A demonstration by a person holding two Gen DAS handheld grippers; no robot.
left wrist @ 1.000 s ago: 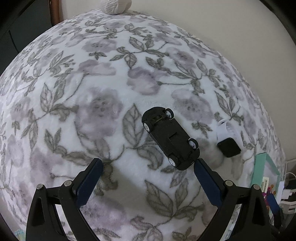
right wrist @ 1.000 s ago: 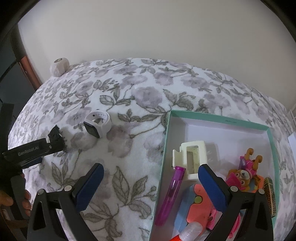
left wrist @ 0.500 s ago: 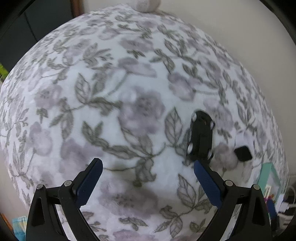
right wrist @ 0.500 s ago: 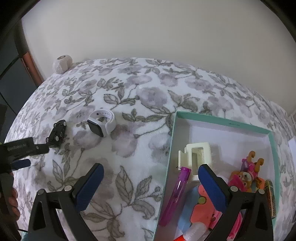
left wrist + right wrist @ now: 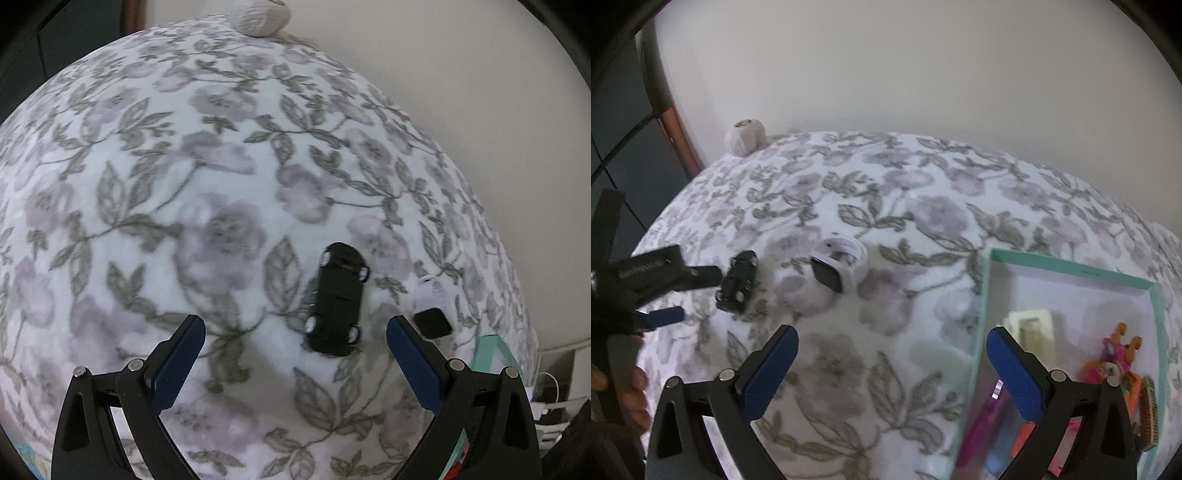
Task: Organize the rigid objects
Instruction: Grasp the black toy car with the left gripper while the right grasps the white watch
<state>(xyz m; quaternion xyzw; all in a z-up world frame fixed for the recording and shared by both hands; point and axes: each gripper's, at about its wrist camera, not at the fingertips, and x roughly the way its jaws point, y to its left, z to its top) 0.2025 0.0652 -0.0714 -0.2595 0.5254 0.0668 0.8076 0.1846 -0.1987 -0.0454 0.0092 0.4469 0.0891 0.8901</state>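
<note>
A black toy car (image 5: 338,301) lies upside down, wheels up, on the floral blanket; it also shows in the right wrist view (image 5: 737,280). My left gripper (image 5: 291,360) is open and empty, with the car just ahead, nearer its right finger. A white smartwatch with a black face (image 5: 432,310) lies right of the car, and shows in the right wrist view (image 5: 840,266). My right gripper (image 5: 892,365) is open and empty, above the blanket beside the teal box (image 5: 1071,267).
The teal box holds a cream plastic piece (image 5: 1032,330), a pink doll (image 5: 1115,360), a purple pen (image 5: 982,417) and other toys. A white yarn ball (image 5: 744,136) sits at the blanket's far edge by the wall. Cables lie off the right edge (image 5: 550,391).
My left gripper has swung back toward the car, which now sits between its fingers' line rather than at the right tip. My right gripper has shifted left, away from the box.
</note>
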